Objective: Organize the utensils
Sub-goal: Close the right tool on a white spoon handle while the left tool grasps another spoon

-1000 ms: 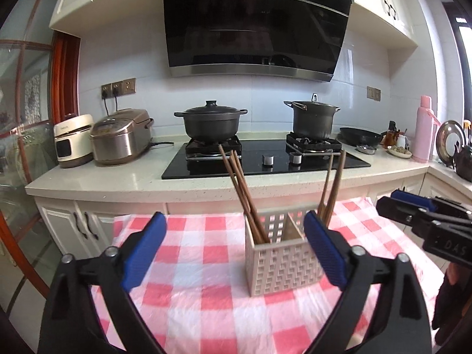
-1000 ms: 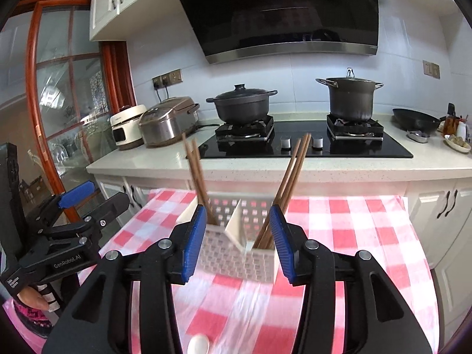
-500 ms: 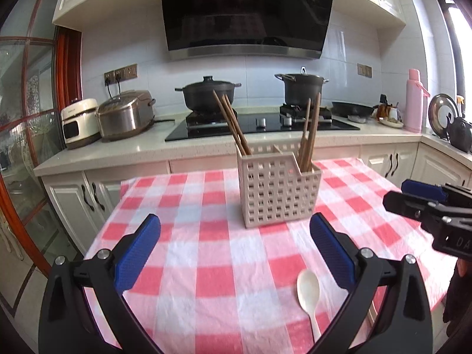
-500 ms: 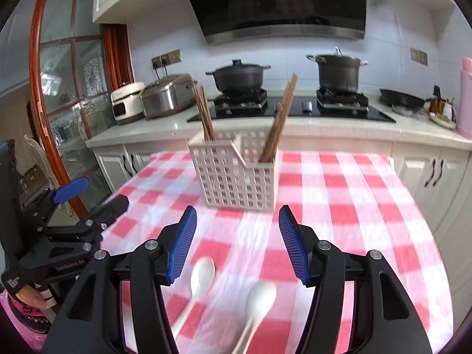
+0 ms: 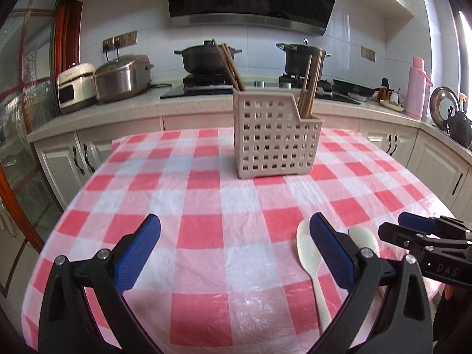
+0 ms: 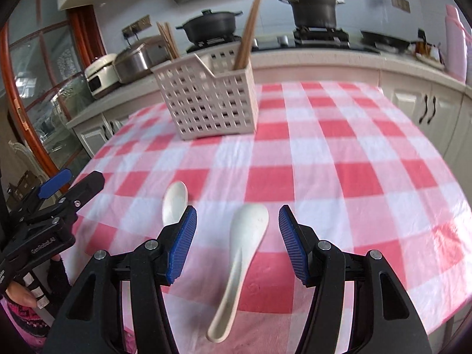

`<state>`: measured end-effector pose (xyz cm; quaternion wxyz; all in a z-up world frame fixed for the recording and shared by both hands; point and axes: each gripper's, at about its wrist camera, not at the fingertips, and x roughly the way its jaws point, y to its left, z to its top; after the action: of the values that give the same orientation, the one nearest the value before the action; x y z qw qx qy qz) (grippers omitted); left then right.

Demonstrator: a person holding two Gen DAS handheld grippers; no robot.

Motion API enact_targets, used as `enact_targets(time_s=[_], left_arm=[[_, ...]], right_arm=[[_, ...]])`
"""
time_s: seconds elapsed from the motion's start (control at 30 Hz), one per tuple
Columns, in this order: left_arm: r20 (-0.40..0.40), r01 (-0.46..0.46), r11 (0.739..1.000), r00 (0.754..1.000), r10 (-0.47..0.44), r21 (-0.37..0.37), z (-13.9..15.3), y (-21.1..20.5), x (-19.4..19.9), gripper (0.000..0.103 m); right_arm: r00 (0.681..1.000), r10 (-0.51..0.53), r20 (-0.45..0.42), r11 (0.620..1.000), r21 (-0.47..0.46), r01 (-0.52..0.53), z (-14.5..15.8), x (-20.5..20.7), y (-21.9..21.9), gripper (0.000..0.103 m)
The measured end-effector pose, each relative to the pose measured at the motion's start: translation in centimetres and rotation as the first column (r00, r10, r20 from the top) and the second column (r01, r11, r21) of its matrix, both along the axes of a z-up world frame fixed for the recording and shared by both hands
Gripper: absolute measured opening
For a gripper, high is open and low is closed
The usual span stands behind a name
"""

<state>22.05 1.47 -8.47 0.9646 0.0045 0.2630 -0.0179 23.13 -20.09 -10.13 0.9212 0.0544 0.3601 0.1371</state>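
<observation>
right claw (image 6: 236, 244): tilted down, released, just widened, astride a white spoon (image 6: 242, 253) | left claw (image 5: 233, 253): tilted down, released, empty

Daylit fisheye frames, perhaps motion-blurred

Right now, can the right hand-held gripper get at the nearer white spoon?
Probably yes: the right hand-held gripper stands open with the nearer white spoon lying flat between its jaws on the checked tablecloth, nothing in between.

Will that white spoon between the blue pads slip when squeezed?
The spoon looks glossy and rigid, so it may well slip. Its handle is narrow and rounded, so it might twist. It looks ceramic, which would chip if dropped.
</observation>
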Motion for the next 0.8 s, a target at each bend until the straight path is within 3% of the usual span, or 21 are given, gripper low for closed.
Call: enact_targets(time_s=[0.47, 0.63, 0.8], left_arm=[[-0.040, 0.028, 0.999, 0.999, -0.027, 0.035, -2.2, -1.1, 1.8, 0.098], [-0.062, 0.043, 0.999, 0.997, -0.041, 0.032, -2.8, -1.2, 2.3, 0.098], [-0.071, 0.047, 0.999, 0.996, -0.045, 0.022, -2.8, -1.0, 2.6, 0.098]], right_arm=[[0.989, -0.029, -0.144, 0.998, -0.054, 0.021, -2.7, 2.9, 1.2, 0.056], [0.988, -0.031, -0.151, 0.995, -0.097, 0.016, -2.8, 3.5, 2.0, 0.055], [0.988, -0.051, -0.143, 0.986, -0.167, 0.026, -2.8, 4.1, 2.7, 0.046]])
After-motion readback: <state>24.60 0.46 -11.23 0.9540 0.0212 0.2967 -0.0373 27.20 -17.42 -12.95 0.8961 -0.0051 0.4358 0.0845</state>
